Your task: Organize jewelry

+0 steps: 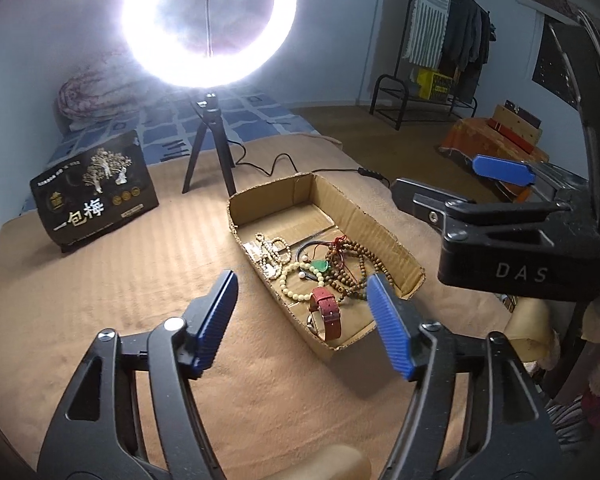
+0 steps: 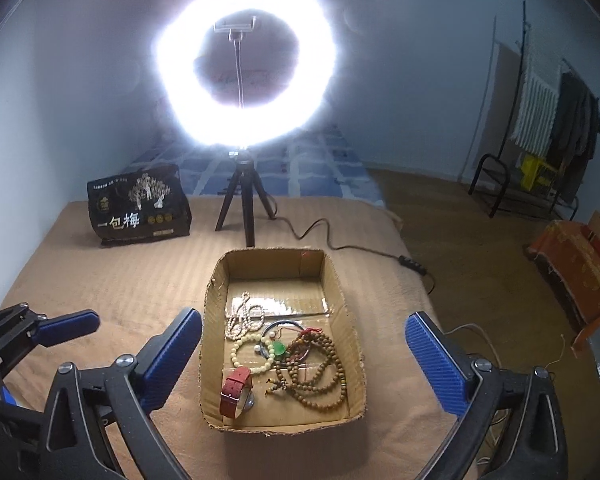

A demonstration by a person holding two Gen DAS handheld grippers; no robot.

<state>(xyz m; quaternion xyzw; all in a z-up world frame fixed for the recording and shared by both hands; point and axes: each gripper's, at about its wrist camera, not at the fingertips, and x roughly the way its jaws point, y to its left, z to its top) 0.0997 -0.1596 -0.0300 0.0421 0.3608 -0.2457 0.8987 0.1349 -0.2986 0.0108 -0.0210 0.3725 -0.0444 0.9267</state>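
Fingers (image 2: 431, 356) apart, tan blanket (image 2: 100, 280) — ring light (image 2: 246, 80)

The right gripper (image 2: 303, 354) gapes empty over the cardboard box (image 2: 212, 360); red-strapped watch (image 2: 236, 394) at seven o'clock, wooden beads (image 2: 319, 376) at four.

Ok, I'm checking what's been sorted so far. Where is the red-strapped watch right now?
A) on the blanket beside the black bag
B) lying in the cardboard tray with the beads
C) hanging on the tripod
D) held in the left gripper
B: the red-strapped watch lies in the near end of the cardboard tray, next to the brown beads; neither gripper holds anything.
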